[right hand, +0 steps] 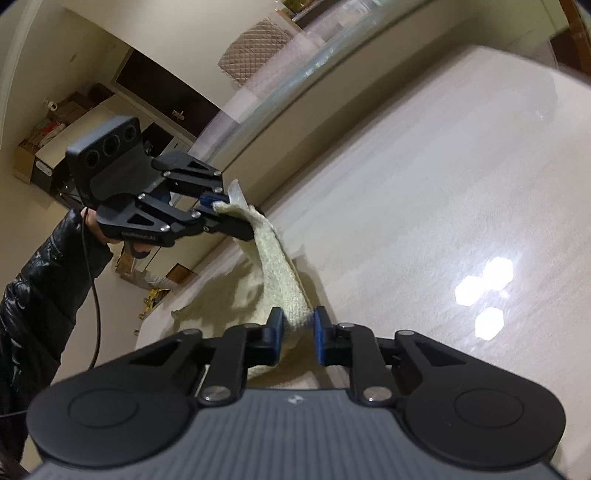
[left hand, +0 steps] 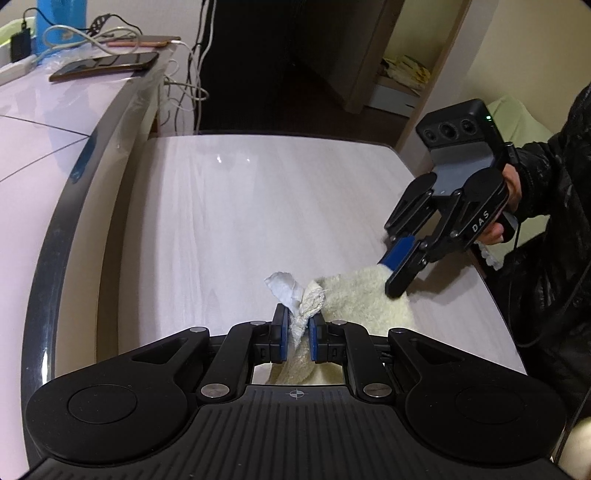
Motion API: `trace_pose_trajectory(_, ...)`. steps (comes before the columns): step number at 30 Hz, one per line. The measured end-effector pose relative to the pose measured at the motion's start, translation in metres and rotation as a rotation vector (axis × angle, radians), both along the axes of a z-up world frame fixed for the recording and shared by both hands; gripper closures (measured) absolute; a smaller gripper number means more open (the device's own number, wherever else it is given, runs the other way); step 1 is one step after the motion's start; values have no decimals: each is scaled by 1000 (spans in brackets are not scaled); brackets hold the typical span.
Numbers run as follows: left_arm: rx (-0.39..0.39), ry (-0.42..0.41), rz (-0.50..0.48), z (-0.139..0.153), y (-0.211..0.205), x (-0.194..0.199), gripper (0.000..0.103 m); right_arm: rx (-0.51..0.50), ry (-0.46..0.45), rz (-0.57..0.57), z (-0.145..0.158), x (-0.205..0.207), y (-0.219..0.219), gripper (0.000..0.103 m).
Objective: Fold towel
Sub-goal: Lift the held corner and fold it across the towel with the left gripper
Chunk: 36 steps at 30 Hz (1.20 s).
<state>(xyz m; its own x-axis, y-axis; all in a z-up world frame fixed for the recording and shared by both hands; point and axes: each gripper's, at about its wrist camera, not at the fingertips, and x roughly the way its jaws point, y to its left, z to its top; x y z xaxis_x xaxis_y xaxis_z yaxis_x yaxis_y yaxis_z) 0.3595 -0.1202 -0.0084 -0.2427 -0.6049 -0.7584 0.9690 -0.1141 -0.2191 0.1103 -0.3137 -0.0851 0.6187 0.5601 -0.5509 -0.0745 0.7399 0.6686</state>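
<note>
A cream terry towel (left hand: 365, 299) lies bunched near the front edge of a pale wood-grain table (left hand: 240, 203). My left gripper (left hand: 299, 314) is shut on one corner, where a white label sticks up between the blue pads. My right gripper (left hand: 393, 275) comes in from the right and pinches the towel's other end. In the right wrist view the towel (right hand: 273, 266) stretches as a ridge from my right gripper (right hand: 298, 317), whose pads press on it, up to the left gripper (right hand: 221, 206), which holds its corner lifted off the table (right hand: 424, 221). The rest of the towel sags behind.
A higher glossy counter (left hand: 48, 122) borders the table on the left, carrying two phones (left hand: 107, 64), cables and a blue bottle (left hand: 59, 22). A person's dark sleeve (left hand: 554, 192) is at the right. Beyond the table's far edge is a dark gap and a shelf.
</note>
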Motion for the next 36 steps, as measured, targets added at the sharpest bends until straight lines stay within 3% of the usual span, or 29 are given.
trace_pose_trajectory(11,-145,-83,82,27,-20,-14,92,-365,-139,-6,55,-1,-22,86)
trace_pose_trajectory(17,-191,-115,117,38,-4,-25,91,-458,-237,37,76,-15,2,86)
trace_pose_trajectory(26,-140,-140,179,35,64,-56,90,-562,-342,223,78,-36,86,86)
trace_pose_trajectory(36,-65,-214,207,7,116,-80,86,-682,-342,373,50,-33,158,86)
